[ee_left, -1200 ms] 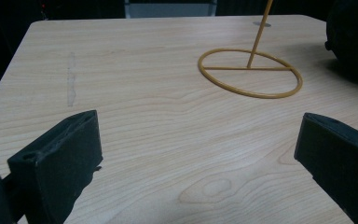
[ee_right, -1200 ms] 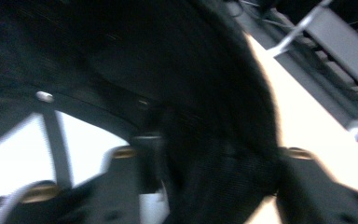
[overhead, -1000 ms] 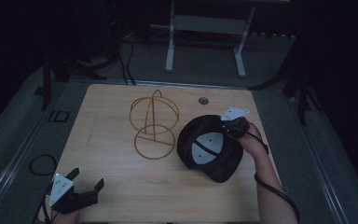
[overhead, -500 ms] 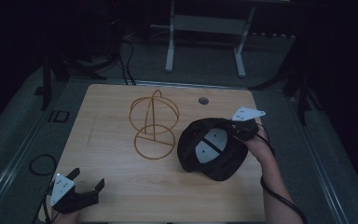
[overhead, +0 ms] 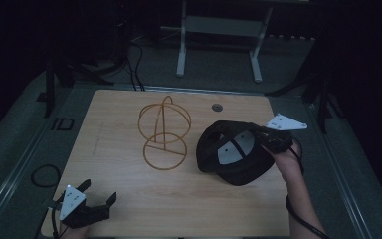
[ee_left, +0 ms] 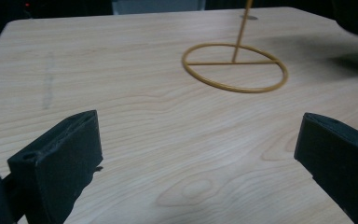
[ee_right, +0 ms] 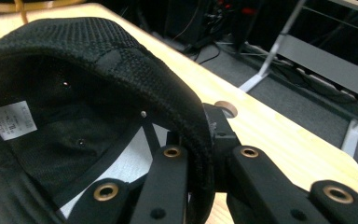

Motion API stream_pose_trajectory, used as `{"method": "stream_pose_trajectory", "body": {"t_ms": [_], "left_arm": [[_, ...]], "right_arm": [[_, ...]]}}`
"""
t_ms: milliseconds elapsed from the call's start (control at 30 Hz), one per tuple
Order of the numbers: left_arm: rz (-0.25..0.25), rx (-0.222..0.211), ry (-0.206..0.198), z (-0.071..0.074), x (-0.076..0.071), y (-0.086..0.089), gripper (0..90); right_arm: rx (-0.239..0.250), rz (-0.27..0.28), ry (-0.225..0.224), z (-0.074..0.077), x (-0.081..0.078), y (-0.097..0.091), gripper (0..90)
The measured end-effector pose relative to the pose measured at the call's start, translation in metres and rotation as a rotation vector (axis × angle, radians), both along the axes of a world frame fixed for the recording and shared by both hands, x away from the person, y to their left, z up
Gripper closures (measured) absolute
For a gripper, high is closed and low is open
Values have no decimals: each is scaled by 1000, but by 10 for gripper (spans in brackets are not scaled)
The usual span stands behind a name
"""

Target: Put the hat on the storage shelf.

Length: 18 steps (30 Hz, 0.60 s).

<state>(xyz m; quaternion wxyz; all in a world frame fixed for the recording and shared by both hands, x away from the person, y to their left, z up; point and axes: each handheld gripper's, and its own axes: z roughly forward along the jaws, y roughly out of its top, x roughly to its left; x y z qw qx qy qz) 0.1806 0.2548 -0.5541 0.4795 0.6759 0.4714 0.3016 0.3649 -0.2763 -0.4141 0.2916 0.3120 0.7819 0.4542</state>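
Observation:
A black cap (overhead: 231, 152) hangs inside-up over the table's right side, its white lining and label showing (ee_right: 11, 121). My right gripper (overhead: 266, 137) is shut on the cap's rim, which runs between the two black jaws in the right gripper view (ee_right: 200, 158). A gold wire stand (overhead: 164, 132) with a round base ring (ee_left: 235, 67) sits left of the cap near the table's middle. My left gripper (overhead: 97, 196) rests open at the near left corner, nothing between its fingers (ee_left: 60, 158), well short of the stand.
The wooden table (overhead: 119, 194) has a small round grommet hole (overhead: 217, 107) near its far edge. Beyond it stand a metal frame (overhead: 219, 35) and cables on the floor (overhead: 134, 59). A cable loop (overhead: 42, 174) lies left of the table.
My right gripper has lifted the cap and carried it to the right, away from the wire stand. The left gripper has stayed where it was.

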Motion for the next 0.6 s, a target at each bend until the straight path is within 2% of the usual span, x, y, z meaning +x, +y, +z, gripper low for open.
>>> {"method": "stream_pose_trajectory", "body": {"t_ms": [167,333,400,500,600], "left_arm": [[-35,-12,-2,0,0,-9,11],[-56,11,-7,5,-1,-19,11],[-86,0,-4,8,0,-26,11],[-126,20,-18,16,1,-39,11],[-179,4,-21,26,6,-53,11]], "right_arm": [[80,-88,-37,4,-16,-5,879],[137,-129,-76,5,-34,-6,879],[163,-144,-91,5,-42,-6,879],[231,-136,-135,3,-55,-7,878],[278,-156,-141,0,-64,-7,879]]}}
